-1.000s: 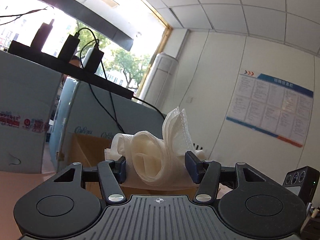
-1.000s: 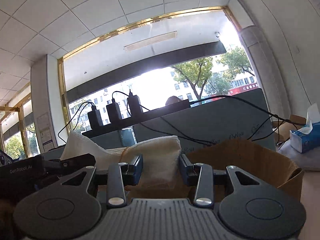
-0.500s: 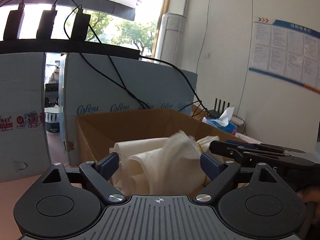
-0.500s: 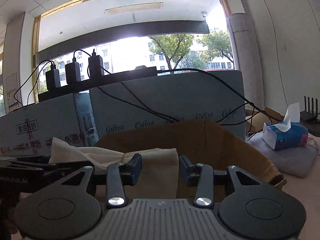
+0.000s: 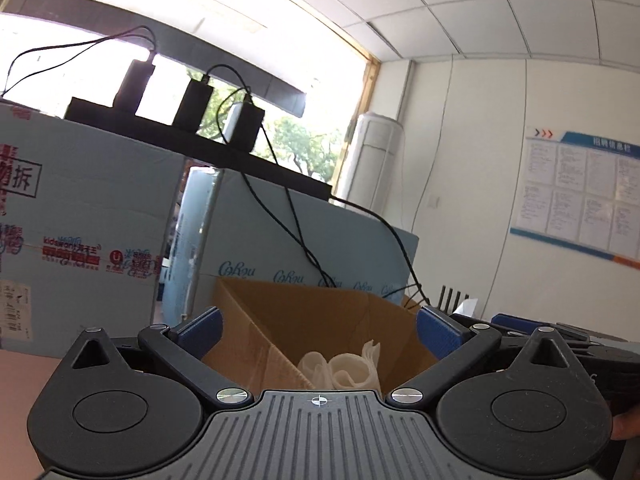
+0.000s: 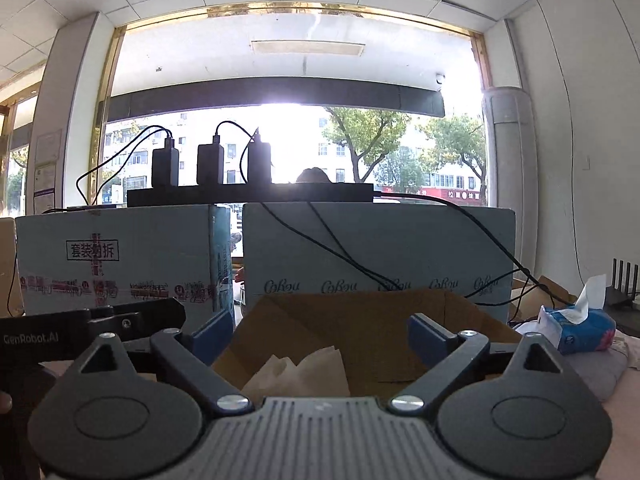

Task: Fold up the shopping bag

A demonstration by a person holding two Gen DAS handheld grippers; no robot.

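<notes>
The folded white shopping bag (image 5: 344, 368) lies inside an open brown cardboard box (image 5: 320, 320), low in the left wrist view. From the right wrist view the same bag (image 6: 304, 372) shows as a cream bundle at the near wall of the box (image 6: 380, 332). My left gripper (image 5: 318, 330) is open above the box, its blue pads wide apart with nothing between them. My right gripper (image 6: 320, 334) is open too, over the box, and holds nothing. Neither gripper touches the bag.
Light blue cartons (image 6: 376, 256) stand behind the box, with a black power strip (image 6: 248, 196) and cables on top. A blue tissue pack (image 6: 580, 324) rests on grey cloth at right. The other gripper (image 6: 80, 328) shows at left. A pink tabletop (image 5: 24, 376) lies at left.
Both grippers opened wide and let go of the folded bag, which dropped into the cardboard box. Both cameras tilted up and drew back a little.
</notes>
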